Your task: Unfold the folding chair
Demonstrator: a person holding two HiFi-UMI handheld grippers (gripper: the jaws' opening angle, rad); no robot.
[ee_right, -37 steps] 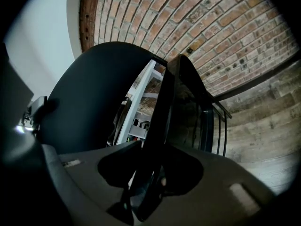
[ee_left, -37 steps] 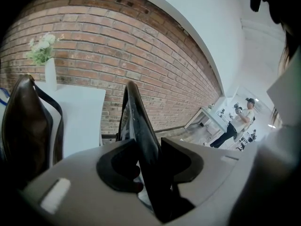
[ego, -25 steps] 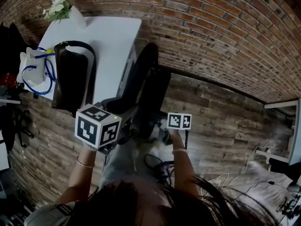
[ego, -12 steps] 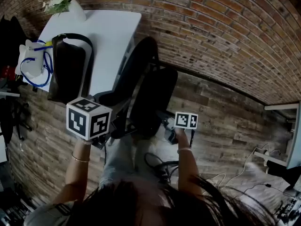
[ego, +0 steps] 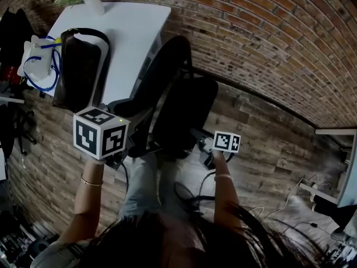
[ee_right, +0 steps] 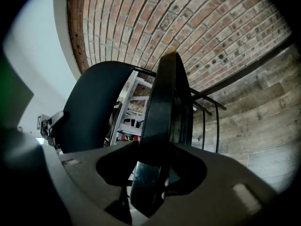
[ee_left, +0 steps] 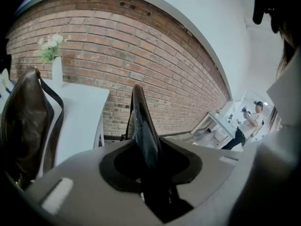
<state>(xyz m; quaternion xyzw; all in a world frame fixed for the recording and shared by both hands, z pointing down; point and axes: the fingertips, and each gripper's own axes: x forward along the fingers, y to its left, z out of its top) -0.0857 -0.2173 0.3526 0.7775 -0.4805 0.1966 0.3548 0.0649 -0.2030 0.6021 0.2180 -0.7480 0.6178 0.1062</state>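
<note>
Counts: one folding chair [ego: 178,113], two tongs, one table, one bag, one vase.

- Chair: black, stood on the plank floor [ego: 262,149] in front of the brick wall [ego: 268,43], just right of the white table [ego: 134,32]. Partly opened; back panel leaned to the far left and seat panel hung to its right, a wedge of gap between them.
- Left gripper [ego: 135,143]: clenched on the thin edge of the chair's back panel, which ran up from between its jaws in the left gripper view [ee_left: 148,173]. Jaws had just been closing, with the panel between them.
- Right gripper [ego: 204,147]: grasped the thicker seat panel, edge-on between its jaws in the right gripper view [ee_right: 150,173]. Jaws had just been opening, with the panel between them.
- On the table: one dark bag [ego: 78,71] with a strap, one white vase [ego: 89,4] of pale flowers at the far corner, and one white item with blue cord [ego: 39,63] at the left edge.
- In the way: the table edge sat close beside the chair's back on the left, the wall just beyond it, and the person's legs just near of it.
- Loose cables [ego: 301,205] lay on the floor at the near right, well apart.
- One person [ee_left: 247,126] stood far off at the right.
</note>
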